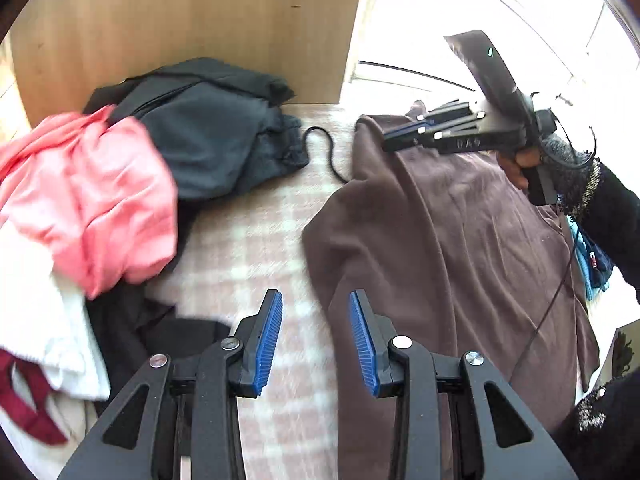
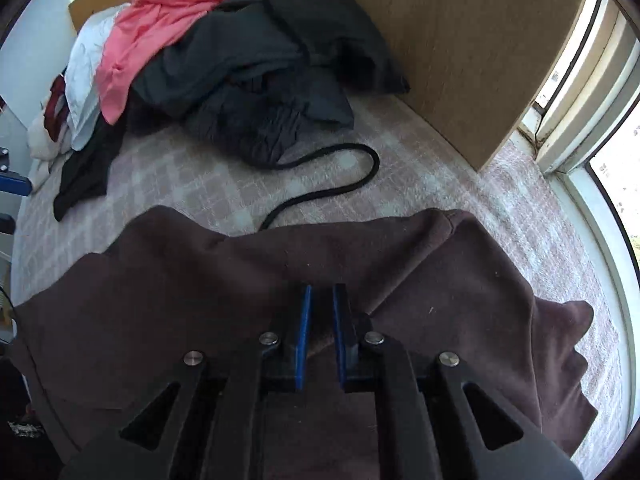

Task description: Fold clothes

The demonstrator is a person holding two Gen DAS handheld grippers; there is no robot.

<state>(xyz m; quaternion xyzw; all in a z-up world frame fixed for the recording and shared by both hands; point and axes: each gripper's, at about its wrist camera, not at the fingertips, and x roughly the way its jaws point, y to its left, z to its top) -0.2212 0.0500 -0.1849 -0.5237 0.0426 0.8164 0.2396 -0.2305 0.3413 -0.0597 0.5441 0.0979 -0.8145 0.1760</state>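
Note:
A brown garment lies spread on the checked pink bedcover; it also fills the lower half of the right wrist view. My left gripper is open and empty, hovering over the garment's left edge. My right gripper has its blue pads close together on a fold of the brown cloth. In the left wrist view the right gripper sits at the garment's far edge, with a hand on its handle.
A pile of clothes lies to the left: pink, dark grey, white and black pieces. A black cord lies on the cover. A wooden board stands behind. A window is at the right.

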